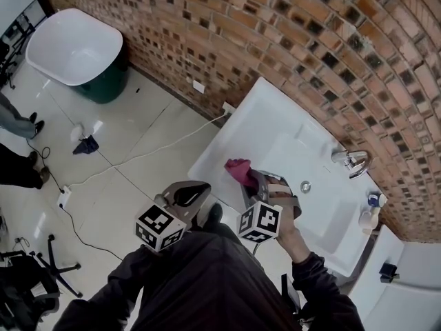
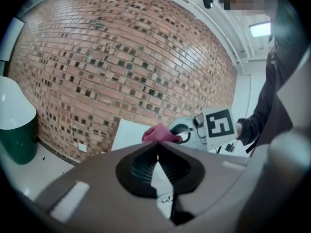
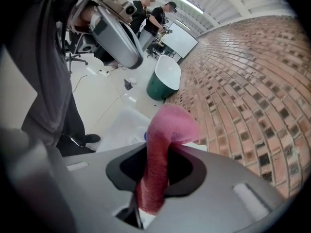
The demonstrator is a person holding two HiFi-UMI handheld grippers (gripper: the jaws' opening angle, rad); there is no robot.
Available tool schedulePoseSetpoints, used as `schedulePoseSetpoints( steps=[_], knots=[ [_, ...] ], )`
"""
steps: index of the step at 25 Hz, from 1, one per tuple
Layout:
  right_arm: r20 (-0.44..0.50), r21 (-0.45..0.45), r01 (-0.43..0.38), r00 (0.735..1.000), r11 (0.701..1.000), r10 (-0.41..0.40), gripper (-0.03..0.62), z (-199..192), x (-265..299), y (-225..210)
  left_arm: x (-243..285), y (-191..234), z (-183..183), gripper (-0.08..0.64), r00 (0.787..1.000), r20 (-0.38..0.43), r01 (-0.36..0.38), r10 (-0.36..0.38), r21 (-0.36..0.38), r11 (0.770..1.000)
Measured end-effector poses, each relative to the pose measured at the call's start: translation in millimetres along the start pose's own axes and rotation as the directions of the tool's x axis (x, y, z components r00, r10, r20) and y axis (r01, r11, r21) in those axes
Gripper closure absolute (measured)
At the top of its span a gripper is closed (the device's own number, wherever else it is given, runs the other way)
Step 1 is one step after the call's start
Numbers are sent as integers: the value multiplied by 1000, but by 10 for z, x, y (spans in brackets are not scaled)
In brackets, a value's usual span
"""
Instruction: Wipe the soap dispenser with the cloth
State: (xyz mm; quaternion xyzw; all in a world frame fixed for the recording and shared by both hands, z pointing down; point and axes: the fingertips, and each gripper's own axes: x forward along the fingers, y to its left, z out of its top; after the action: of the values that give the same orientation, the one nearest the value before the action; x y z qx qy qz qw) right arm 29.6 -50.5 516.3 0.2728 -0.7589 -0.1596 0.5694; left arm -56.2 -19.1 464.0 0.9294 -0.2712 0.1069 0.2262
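Head view, brick wall [image 1: 289, 40]: runs along the back edge of the sink.
Sink [image 1: 275, 136]: white, and the landmark for every position below. Its faucet [image 1: 353, 161] sits on the back rim, toward the right end.
Right gripper [image 1: 253, 183]: above the front-left part of the sink, with its jaws pointing in over the basin. The jaws are clamped on the cloth, and the right gripper view [image 3: 160, 152] confirms the grip.
Left gripper [image 1: 195, 193]: just off the sink's front-left edge, on the floor side. The left gripper view [image 2: 156, 147] shows the jaws drawn together with nothing between them.
Cloth [image 1: 239, 170]: pink, bunched into a fold that stands up out of the right jaws [image 3: 165, 135], over the sink's left part.
Soap dispenser [image 1: 370, 218]: a small white bottle with a blue cap, on the sink's rim at the right end, just past the faucet. It appears to stand upright, and nothing is touching it.
Governing relation: the dispenser lies across the basin from the cloth, toward the sink's right end and well apart from it. The right gripper is the nearer one and already carries the cloth.
Judgement: wiping has not begun. The next move calls for carrying the cloth rightward, clear of the faucet, and wiping down the bottle's upright side. The left gripper is free to steady the bottle against tipping.
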Motion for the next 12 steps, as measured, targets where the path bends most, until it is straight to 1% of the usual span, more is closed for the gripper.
schedulePoseSetpoints(
  steps=[2,4,7,10,12],
  knots=[
    [25,4,-21,999,1000,21,506,58,-34,100,4,19,-6,560,1000,-5,-1,1,2,1000],
    [59,27,-38,998,999,37,506,107,-73,198,17,33,-3,560,1000,-10,0,0,7,1000],
    [97,112,-80,993,990,69,506,88,-86,417,25,43,16,560,1000,-15,-1,1,18,1000],
    [75,189,-73,995,979,60,506,-41,62,552,1,56,39,560,1000,-19,-4,4,27,1000],
    [55,199,-62,997,978,52,506,-79,200,594,-21,65,30,560,1000,-27,-5,6,28,1000]
  ],
)
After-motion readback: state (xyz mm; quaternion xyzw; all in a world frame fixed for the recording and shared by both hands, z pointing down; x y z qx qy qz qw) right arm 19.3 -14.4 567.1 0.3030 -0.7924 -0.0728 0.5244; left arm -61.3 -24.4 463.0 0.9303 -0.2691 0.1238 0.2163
